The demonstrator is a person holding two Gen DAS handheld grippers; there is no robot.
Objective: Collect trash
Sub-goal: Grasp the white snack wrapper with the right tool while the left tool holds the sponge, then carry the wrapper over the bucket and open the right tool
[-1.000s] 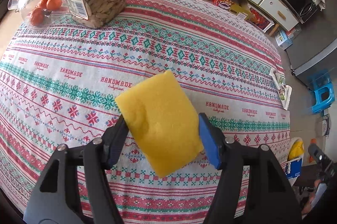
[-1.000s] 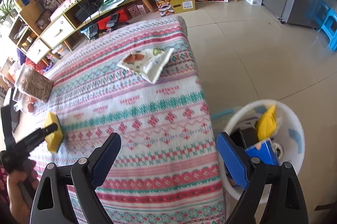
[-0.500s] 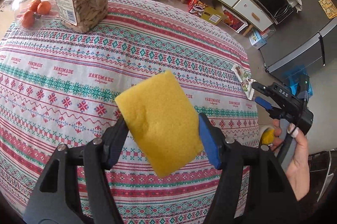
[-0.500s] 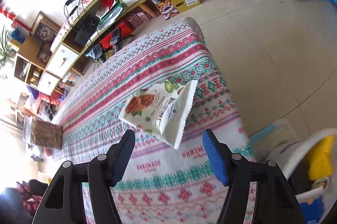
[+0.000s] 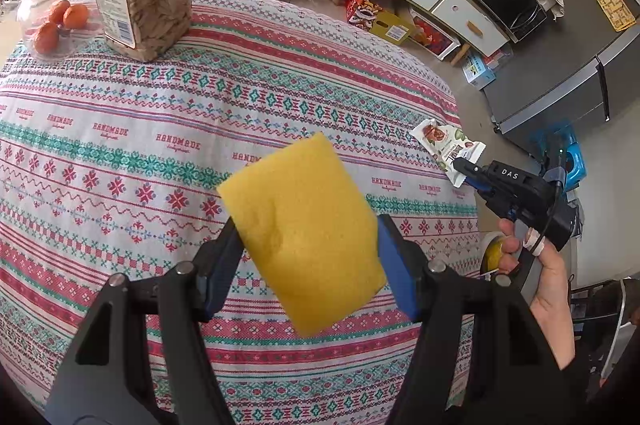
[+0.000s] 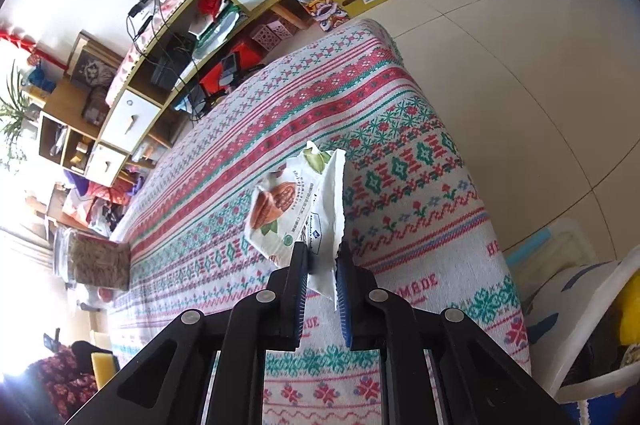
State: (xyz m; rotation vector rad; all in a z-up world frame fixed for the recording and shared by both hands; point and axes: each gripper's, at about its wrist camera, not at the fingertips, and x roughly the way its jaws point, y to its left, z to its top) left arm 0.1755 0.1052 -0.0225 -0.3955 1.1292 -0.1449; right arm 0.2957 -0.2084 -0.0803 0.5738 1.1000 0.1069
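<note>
We grip the yellow sponge (image 5: 304, 229) in our left claw (image 5: 308, 257), held above the desk (image 5: 120, 145), while our right claw (image 6: 322, 277) pinches the snack wrapper (image 6: 296, 209) by its near edge at the desk's 3 o'clock side, nearest the white bin (image 6: 576, 329), likely for binning.

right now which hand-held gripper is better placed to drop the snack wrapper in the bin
Right. The right hand-held gripper is already shut on the snack wrapper, with the white bin just beside it. The left hand-held gripper is occupied with the yellow sponge.

Bright daylight fills both fisheye views, with straight lines bowed and corners vignetted black. In the right wrist view, a window (image 6: 16, 245) at the left edge is blown out to white glare, possibly washing out nearby detail. Focus is otherwise sharp, with soft shadows.
</note>
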